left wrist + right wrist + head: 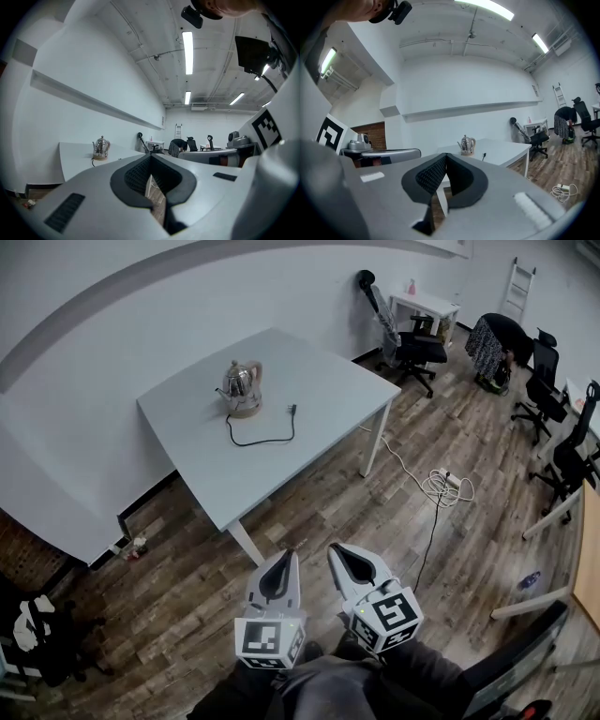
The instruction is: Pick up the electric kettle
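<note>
The kettle (241,382) was located well ahead of both grippers, upright on its base (245,411) on the white table (309,381). No contact was made with it by either gripper.

The left gripper (283,563) was held level and pointed toward the table. Its jaws were closed tip to tip, and nothing was gripped between them. In the left gripper view, the kettle (101,147) was seen to the left of the closed tips (151,157) and far beyond them.

The right gripper (345,562) was held just beside the left gripper, to its right, and was likewise level. Its jaws were also fully closed and empty. In the right gripper view, the kettle (466,144) was seen slightly to the right of the closed tips (446,156), at a distance.

A black cord (260,440) was laid on the table on the side of the kettle nearer the grippers, and its plug (292,410) was left loose on the tabletop. The near table corner and one table leg (246,542) were positioned between the grippers and the kettle. A wooden floor (187,587) was visible below both grippers. A coiled white cable (445,487) was seen on the floor ahead and to the right of the right gripper. An office chair (419,348) was placed far ahead on the right, beyond the table.
</note>
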The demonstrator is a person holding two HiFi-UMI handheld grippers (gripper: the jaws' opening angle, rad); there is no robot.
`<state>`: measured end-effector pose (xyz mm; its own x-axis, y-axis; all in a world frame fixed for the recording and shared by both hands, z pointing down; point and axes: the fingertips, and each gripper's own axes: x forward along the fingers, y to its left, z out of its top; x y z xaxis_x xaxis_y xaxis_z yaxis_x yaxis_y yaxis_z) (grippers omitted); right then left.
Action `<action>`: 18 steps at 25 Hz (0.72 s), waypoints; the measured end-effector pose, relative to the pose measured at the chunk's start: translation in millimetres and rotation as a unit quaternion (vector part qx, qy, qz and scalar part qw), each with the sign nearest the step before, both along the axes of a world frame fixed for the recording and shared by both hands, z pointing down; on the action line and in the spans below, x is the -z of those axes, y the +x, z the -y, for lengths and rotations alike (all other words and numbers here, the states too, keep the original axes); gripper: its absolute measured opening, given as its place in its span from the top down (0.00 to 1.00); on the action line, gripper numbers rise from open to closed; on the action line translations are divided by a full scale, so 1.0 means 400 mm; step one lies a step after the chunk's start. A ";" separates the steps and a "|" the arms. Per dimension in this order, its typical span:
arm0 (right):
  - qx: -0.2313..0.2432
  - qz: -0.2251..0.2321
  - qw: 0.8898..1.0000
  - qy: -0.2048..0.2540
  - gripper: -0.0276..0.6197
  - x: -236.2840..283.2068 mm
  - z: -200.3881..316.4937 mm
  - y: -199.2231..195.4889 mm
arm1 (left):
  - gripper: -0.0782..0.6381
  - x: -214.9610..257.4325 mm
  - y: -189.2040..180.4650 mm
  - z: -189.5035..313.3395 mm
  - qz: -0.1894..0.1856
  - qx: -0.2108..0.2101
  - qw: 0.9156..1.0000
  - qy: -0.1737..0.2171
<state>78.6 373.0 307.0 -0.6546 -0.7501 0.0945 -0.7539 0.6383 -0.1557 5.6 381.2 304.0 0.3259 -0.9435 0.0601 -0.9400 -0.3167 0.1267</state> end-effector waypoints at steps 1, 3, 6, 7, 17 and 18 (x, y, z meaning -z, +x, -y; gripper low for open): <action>-0.001 0.000 1.000 -0.001 0.95 -0.001 0.005 0.003 | 0.89 -0.003 0.002 0.005 -0.001 0.000 1.000 -0.002; -0.002 -0.001 1.000 -0.004 0.95 -0.006 0.015 0.011 | 0.89 -0.011 0.006 0.017 -0.002 0.001 1.000 -0.007; -0.003 0.000 1.000 -0.008 0.95 -0.018 0.040 0.027 | 0.89 -0.020 0.017 0.045 0.000 0.004 1.000 -0.011; -0.004 0.002 1.000 -0.010 0.95 -0.021 0.053 0.034 | 0.89 -0.020 0.023 0.057 0.001 0.004 1.000 -0.012; -0.007 0.031 0.999 -0.023 0.95 -0.034 0.208 0.127 | 0.89 -0.026 0.126 0.204 0.031 -0.002 0.999 -0.026; -0.007 0.034 0.999 -0.023 0.95 -0.035 0.226 0.136 | 0.89 -0.026 0.135 0.222 0.034 -0.002 0.999 -0.027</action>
